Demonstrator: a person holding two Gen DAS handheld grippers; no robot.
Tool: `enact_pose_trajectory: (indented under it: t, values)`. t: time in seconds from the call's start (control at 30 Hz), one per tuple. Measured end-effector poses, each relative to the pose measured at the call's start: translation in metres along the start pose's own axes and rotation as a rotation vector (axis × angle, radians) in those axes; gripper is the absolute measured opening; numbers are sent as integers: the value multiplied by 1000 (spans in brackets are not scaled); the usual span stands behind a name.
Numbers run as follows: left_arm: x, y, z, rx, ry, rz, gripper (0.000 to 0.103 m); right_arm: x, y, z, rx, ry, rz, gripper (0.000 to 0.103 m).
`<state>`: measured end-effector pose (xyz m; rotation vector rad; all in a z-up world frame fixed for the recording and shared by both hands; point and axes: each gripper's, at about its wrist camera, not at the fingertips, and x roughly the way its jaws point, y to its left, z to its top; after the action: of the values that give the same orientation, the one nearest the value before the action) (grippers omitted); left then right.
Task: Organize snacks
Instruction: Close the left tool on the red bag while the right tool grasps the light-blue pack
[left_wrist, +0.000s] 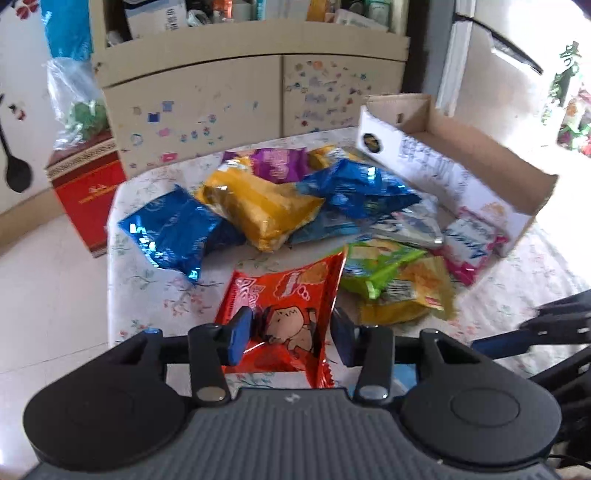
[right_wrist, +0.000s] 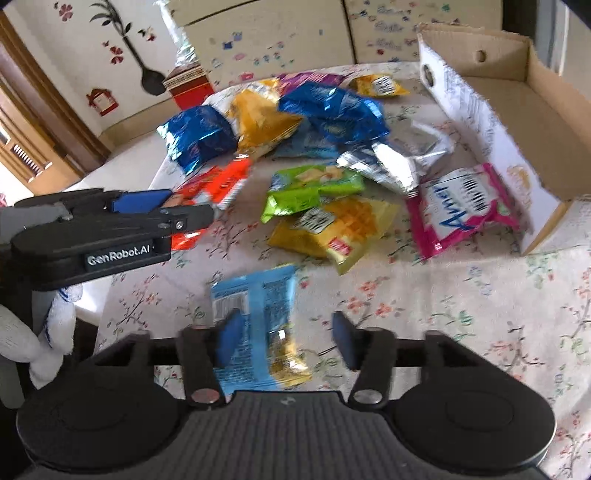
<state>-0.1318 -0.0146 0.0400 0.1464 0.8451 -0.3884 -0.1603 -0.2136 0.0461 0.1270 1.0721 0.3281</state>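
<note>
The left gripper (left_wrist: 290, 334) clamps its blue pads on a glossy, crinkled orange-red snack packet (left_wrist: 286, 310) at lower centre of the left wrist view, its long axis running up the frame toward the pile. The right gripper (right_wrist: 286, 339) stands open; a blurred light-blue packet (right_wrist: 255, 325) lies between its pads, touching the left one only, lengthwise up the frame. Beyond, on the flowered tablecloth (right_wrist: 443, 314), lie foil bags heaped mid-frame: a shiny blue bag (left_wrist: 173, 232), a yellow bag (left_wrist: 258, 210), a green packet (right_wrist: 314, 188), and a pink-edged packet (right_wrist: 461, 206) just beside the open cardboard box (right_wrist: 524, 122) at upper right
</note>
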Motion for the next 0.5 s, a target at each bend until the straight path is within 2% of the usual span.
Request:
enact_pose_trajectory:
  t: [0.07,0.1,0.17,0.27,0.43,0.5]
  values:
    - [-7,-5,-1,55,-13,10,57,5,9,-2,-39,18,3,72]
    - [-9,-8,-3,94,-18,32,61,8,14,-4,-63,26,-2,73]
    - [-10,-11,-5,153,-22,66,78,14,22,-6,-97,39,-12,74]
    - [-3,-7,-6,192,12,54,87,20,30,-11,-137,39,-27,84]
    - [17,8,-5,102,63,-13,94,26,43,-17,-224,20,-91,87]
    - [28,10,-1,104,79,-21,94,27,44,-18,-239,18,-105,87]
